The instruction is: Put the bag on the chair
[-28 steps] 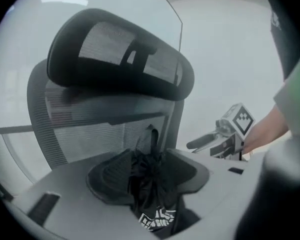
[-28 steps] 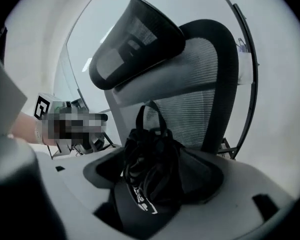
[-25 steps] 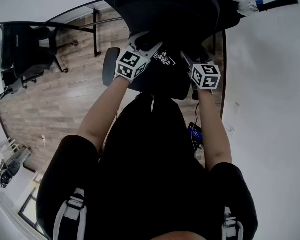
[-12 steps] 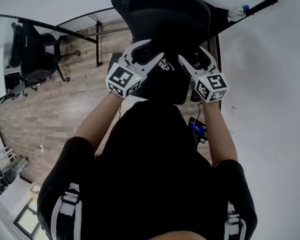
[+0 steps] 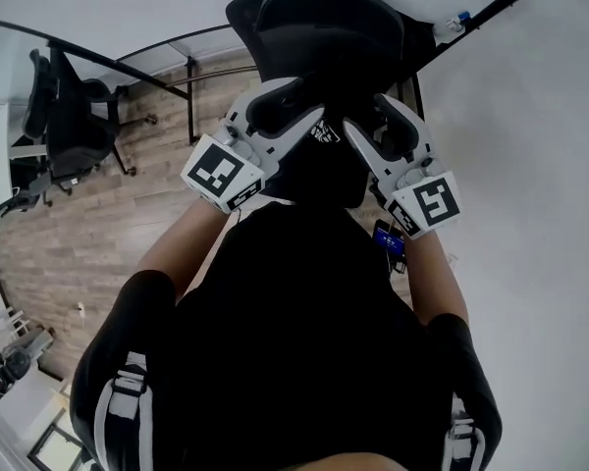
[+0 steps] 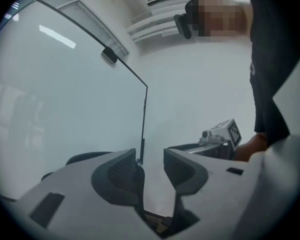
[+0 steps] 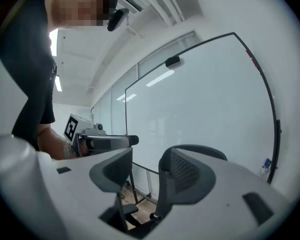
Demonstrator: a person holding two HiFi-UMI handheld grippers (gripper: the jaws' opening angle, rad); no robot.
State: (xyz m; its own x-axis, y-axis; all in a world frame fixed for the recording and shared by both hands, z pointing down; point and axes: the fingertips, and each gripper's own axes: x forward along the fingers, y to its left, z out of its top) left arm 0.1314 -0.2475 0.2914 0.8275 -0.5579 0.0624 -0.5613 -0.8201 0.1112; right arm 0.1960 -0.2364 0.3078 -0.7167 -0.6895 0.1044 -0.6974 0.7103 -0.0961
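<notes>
A black office chair (image 5: 326,27) stands straight ahead of me, and its backrest (image 7: 210,154) also rises behind the right gripper's jaws. On its seat, between the two grippers, lies a black bag with white print (image 5: 323,132); its outline blends into the seat. My left gripper (image 5: 304,116) and right gripper (image 5: 365,124) are held up in front of my chest, tips toward the chair. In the left gripper view the left gripper (image 6: 152,156) has nothing between its closing jaws. The right gripper (image 7: 146,156) is also closing on nothing.
A second black office chair (image 5: 69,116) stands at the left on the wooden floor (image 5: 98,224). Black metal frame legs (image 5: 189,77) stand behind it. A white board (image 5: 530,165) fills the right side. A small blue-labelled device (image 5: 388,243) lies on the floor by my right forearm.
Both grippers have drawn back from the chair seat toward my chest and tilted upward. The dark bag stays on the seat.
</notes>
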